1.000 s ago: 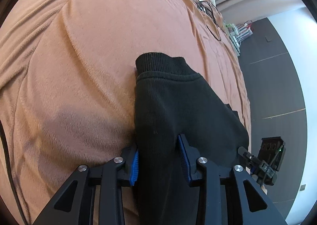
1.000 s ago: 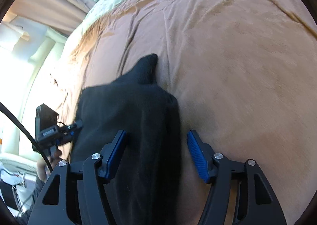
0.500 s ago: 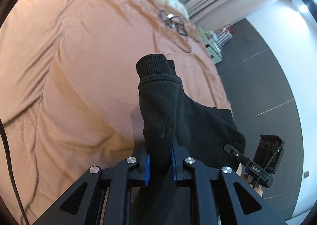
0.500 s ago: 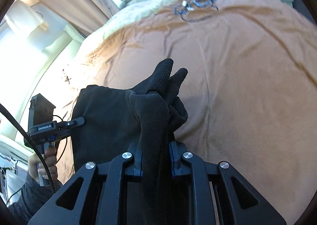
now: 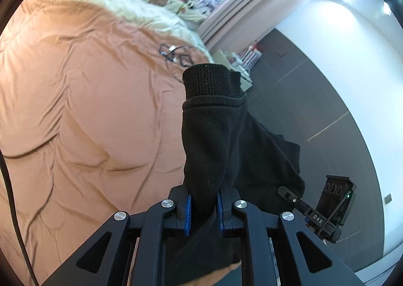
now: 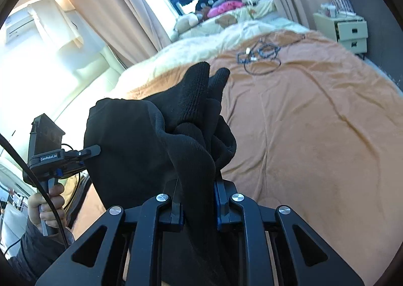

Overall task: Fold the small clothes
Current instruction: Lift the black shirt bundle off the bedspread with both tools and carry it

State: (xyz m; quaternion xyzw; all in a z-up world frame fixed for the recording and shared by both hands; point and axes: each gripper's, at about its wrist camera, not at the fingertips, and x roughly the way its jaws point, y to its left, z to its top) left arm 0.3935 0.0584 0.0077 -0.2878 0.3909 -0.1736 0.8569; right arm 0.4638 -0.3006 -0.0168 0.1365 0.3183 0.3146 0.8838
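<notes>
A small black knit garment [image 5: 214,135] with a ribbed cuff hangs lifted above the orange bedspread [image 5: 88,109]. My left gripper [image 5: 203,206] is shut on one end of it, blue pads pressing the cloth, the cuff sticking up past the fingers. In the right wrist view my right gripper [image 6: 199,208] is shut on the other bunched end of the black garment [image 6: 156,135], whose ribbed tips point upward. The cloth spans between both grippers. The other gripper's body [image 6: 47,152], held by a hand [image 6: 47,208], shows at the left.
The orange bedspread [image 6: 314,135] is wrinkled and wide. A tangle of dark cable [image 6: 262,55] lies near its far end, by a cream duvet [image 6: 201,41] and stuffed toys. A cream drawer unit [image 6: 350,31] stands at the far right. Dark floor [image 5: 314,114] runs along the bed.
Both grippers closed on the garment's ends, which lay flat on the bed, and lifted it upward. The views now tilt higher, showing the room beyond the bed.
</notes>
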